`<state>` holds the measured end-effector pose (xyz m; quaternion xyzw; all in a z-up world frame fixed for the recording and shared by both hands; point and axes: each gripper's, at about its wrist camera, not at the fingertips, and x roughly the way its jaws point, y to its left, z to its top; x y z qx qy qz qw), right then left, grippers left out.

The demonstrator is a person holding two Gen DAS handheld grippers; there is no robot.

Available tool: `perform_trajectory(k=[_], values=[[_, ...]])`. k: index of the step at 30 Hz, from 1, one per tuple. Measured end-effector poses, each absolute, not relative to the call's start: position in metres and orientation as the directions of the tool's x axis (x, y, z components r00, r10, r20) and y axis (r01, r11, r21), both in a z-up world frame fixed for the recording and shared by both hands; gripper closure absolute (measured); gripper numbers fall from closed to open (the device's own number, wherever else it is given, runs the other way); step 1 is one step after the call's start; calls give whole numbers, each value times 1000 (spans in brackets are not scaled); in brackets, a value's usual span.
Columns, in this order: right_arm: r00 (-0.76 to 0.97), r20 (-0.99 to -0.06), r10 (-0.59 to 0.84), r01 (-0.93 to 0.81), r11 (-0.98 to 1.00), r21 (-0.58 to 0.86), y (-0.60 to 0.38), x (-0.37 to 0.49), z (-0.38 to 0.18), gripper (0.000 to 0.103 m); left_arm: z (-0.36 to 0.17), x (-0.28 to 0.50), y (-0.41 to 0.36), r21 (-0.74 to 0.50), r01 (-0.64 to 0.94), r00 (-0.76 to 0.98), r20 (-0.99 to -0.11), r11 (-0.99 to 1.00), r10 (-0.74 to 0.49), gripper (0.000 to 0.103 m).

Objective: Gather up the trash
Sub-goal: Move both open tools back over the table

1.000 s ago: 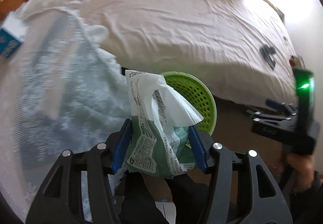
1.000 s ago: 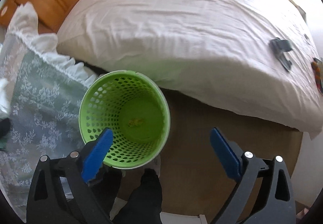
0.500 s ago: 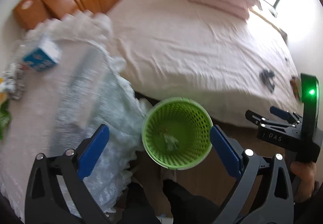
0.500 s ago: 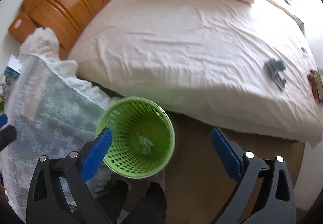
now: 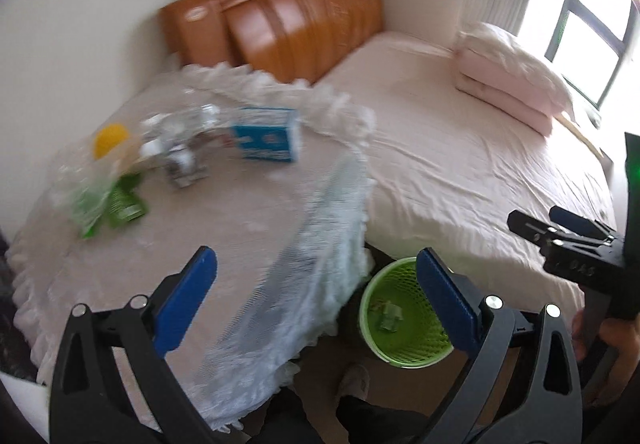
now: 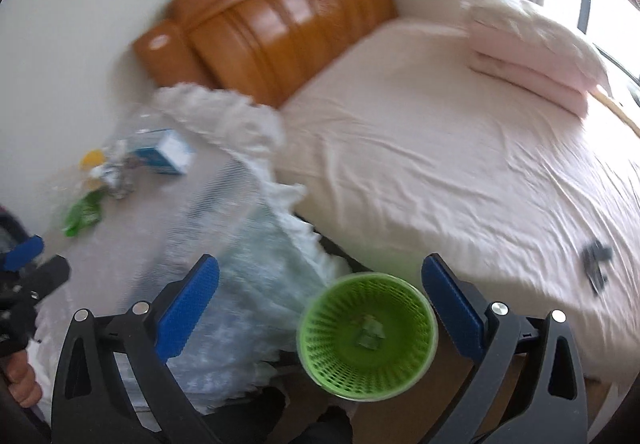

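Pink bed (image 5: 460,164) fills the right; a blue box (image 5: 266,140) sits upper left on the lacy table (image 5: 240,228). Both the left gripper (image 5: 316,296) and the right gripper (image 6: 320,302) gape wide, holding nothing, above the green bin (image 5: 404,344).

The wrapper (image 5: 386,318) now lies in the bin (image 5: 404,348), out of the left hand-held gripper (image 5: 316,296), whose jaws stand wide; both hand-held grippers are higher, showing the littered surface (image 5: 240,228).

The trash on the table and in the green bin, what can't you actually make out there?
- Blue and white box, left wrist view: motion blur, print unreadable.
- Crumpled silvery pieces beside it: blurred, kind unclear.
- Green wrapper under clear plastic: label smeared.
- Scrap in the green basket, right wrist view: small, blurred.
- Dark object on the bed: blurred, unidentifiable.
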<state>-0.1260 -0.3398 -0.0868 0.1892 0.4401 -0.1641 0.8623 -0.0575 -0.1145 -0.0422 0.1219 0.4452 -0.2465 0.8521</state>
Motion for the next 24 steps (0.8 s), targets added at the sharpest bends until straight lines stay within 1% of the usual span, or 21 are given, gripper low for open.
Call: perform_trajectory(k=[9, 24], values=[[602, -799, -10, 283, 938, 201, -277, -77, -73, 2, -51, -28, -42, -30, 368, 518, -823, 929, -232, 8], [548, -833, 80, 166, 965, 203, -234, -24, -91, 2, -64, -1, 5, -3, 266, 530, -835, 964, -149, 8]])
